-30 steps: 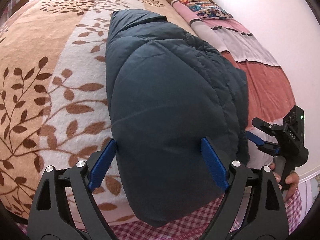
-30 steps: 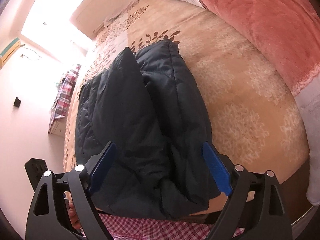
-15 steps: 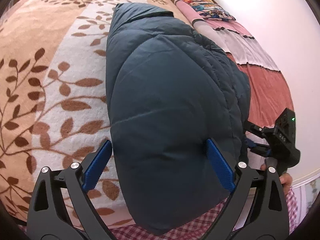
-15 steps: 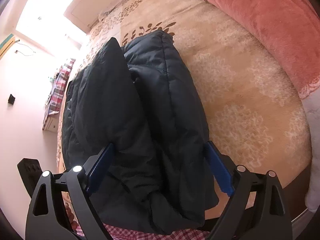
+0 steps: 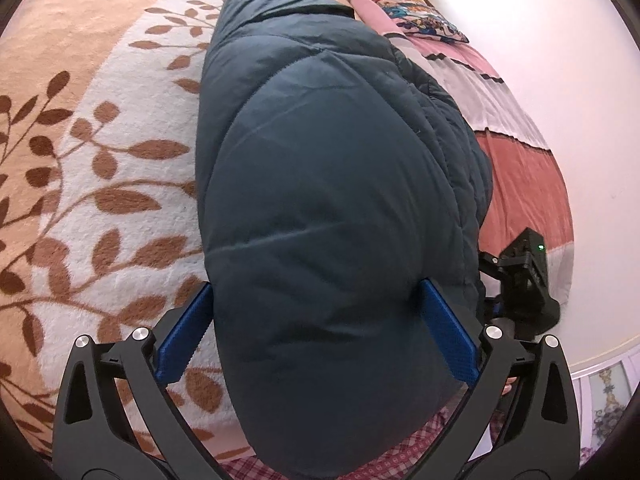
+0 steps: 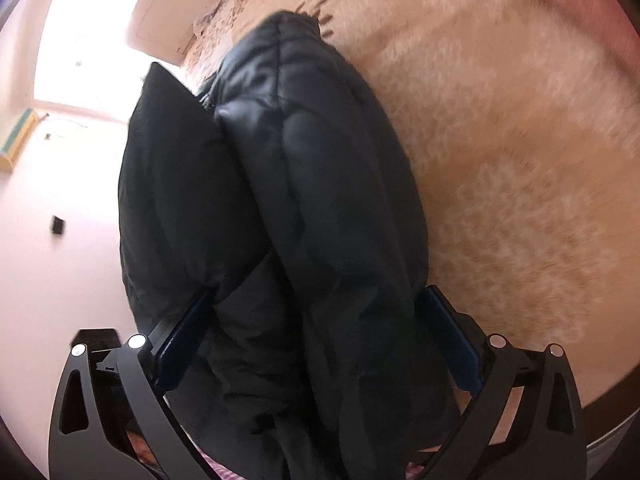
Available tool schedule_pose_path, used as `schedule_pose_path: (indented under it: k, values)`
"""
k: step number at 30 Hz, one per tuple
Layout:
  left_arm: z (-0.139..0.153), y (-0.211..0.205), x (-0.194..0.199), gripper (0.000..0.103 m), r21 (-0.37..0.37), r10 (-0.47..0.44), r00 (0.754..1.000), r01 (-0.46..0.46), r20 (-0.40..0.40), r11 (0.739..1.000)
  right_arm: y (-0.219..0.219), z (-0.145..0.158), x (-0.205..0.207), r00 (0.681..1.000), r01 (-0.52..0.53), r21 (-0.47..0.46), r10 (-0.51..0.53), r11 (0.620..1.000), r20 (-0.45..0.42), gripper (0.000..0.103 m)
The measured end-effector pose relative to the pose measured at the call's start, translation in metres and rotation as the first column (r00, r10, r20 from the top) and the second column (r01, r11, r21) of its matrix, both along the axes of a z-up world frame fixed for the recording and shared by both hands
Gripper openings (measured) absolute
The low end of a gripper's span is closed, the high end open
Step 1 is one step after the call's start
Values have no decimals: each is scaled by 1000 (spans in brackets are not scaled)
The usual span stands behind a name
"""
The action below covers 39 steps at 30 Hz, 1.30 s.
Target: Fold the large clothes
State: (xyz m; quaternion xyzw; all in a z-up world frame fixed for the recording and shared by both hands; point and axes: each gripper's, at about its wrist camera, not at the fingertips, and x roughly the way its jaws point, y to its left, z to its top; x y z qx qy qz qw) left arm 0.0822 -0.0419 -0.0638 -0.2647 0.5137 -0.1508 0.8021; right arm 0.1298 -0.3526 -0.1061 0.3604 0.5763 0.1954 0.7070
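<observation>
A dark blue puffer jacket (image 5: 332,184) lies folded in a thick bundle on the bed. My left gripper (image 5: 316,328) is open, its blue pads (image 5: 182,340) set either side of the bundle's near end. In the right wrist view the jacket (image 6: 288,208) fills the middle and looks raised at its near end. My right gripper (image 6: 316,340) is open wide, with the thick folded layers between its pads (image 6: 452,344). The right gripper's body (image 5: 524,280) shows at the bundle's right side in the left wrist view.
The bed is covered by a beige blanket with brown leaf print (image 5: 88,152). A pink and red striped blanket (image 5: 520,176) and a colourful pillow (image 5: 416,20) lie along the white wall. A checked cloth (image 5: 384,456) lies at the near edge. A bright window (image 6: 92,20) is beyond the bed.
Both grippers have pushed further onto the jacket's near end, which now fills more of each view. The right wrist view has tilted and blurred with motion.
</observation>
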Motion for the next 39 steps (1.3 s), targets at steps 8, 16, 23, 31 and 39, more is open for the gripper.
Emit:
schedule_pose_path:
  k: [8, 16, 23, 31, 39]
  values:
    - [17, -3, -1, 68, 69, -25, 996, 19, 85, 997, 19, 2, 2, 996, -69, 67, 65, 995, 56, 73]
    - [53, 23, 4, 52, 247, -45, 964, -21, 261, 969, 69, 35, 8, 971, -106, -3, 104, 994, 217, 52]
    - [61, 105, 38, 52, 276, 83, 952, -168, 294, 946, 166, 56, 52, 930, -192, -99, 213, 976, 298, 51]
    - [45, 151, 79, 56, 288, 144, 943, -234, 301, 929, 232, 53, 86, 918, -201, -205, 257, 958, 302, 53]
    - [47, 149, 69, 75, 353, 155, 950, -249, 273, 902, 222, 58, 76, 957, -155, -188, 195, 970, 214, 79]
